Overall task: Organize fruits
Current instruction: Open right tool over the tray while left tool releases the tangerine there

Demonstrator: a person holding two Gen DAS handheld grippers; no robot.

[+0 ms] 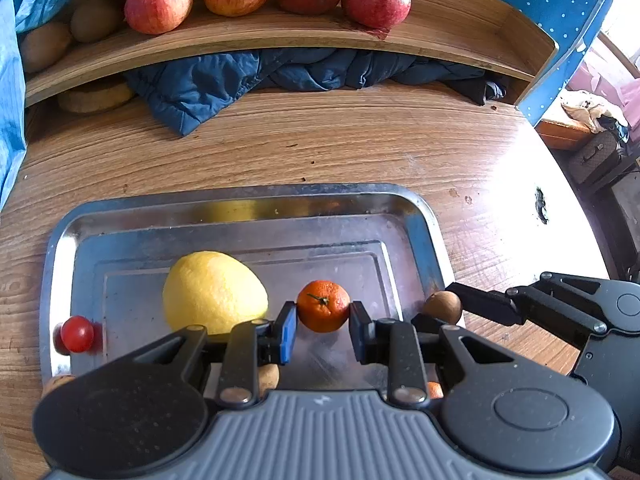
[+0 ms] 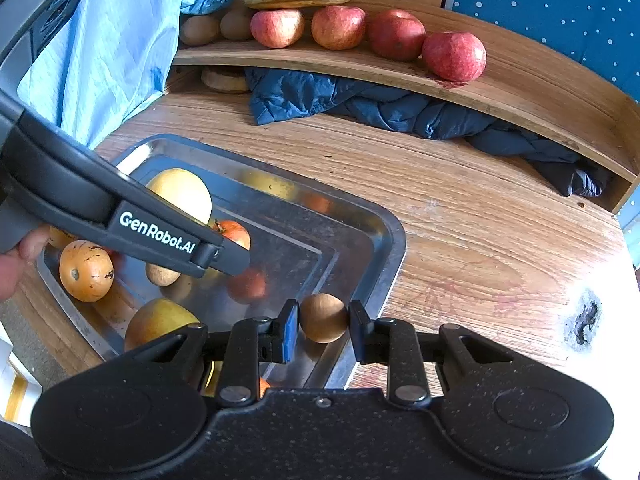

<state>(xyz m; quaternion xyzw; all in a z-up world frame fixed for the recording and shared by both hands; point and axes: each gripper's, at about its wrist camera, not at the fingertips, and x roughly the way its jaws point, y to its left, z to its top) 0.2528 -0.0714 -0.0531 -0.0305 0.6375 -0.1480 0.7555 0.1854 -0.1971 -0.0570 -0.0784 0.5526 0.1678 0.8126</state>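
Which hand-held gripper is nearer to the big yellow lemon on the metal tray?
Left. The left hand-held gripper grips a small orange mandarin beside the lemon; the right one is at the tray's edge.

Glossy metal tray point(image 1: 416, 216) on scuffed, grained wooden table point(image 1: 360, 148).

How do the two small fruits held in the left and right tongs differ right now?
The tangerine in the left tongs is bright orange with a green stem; the brown fruit in the right tongs is dull tan and stemless. The tangerine hangs over the tray's middle, the brown fruit at its right edge. Both are small, round and clamped.
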